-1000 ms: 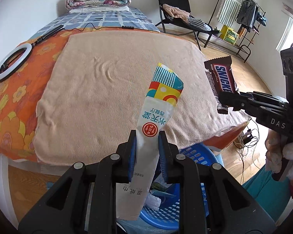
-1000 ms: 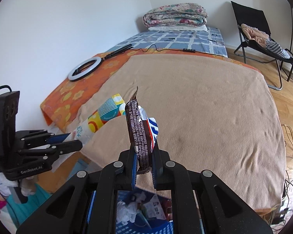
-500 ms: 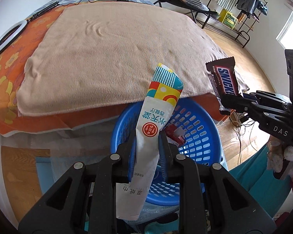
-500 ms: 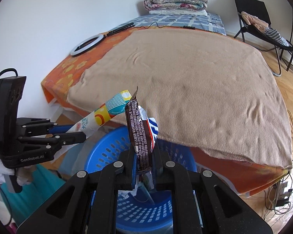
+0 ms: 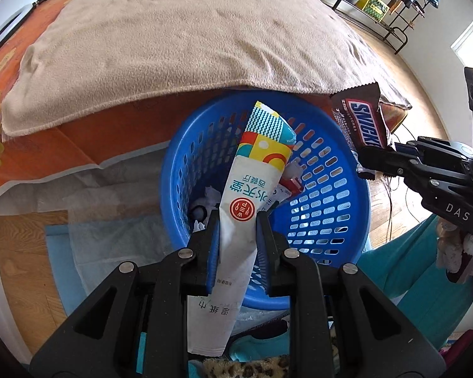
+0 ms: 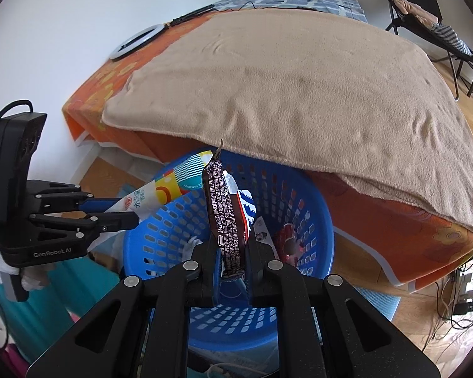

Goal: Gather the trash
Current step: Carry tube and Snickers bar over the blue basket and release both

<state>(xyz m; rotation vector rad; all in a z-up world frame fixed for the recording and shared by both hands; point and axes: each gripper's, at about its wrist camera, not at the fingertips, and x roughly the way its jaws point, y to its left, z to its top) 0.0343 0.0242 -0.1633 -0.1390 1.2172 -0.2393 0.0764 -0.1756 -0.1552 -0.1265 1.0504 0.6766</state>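
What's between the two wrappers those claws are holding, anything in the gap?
Nothing. Both views show only air between the white packet and the Snickers wrapper, with the blue basket below.

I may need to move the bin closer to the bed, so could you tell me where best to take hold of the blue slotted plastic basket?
Grip the blue slotted plastic basket by its top rim on the side away from the bed, coming from above. The rim is a thin, open, firm edge that fingers can straddle; the far side is tucked under the tan blanket.
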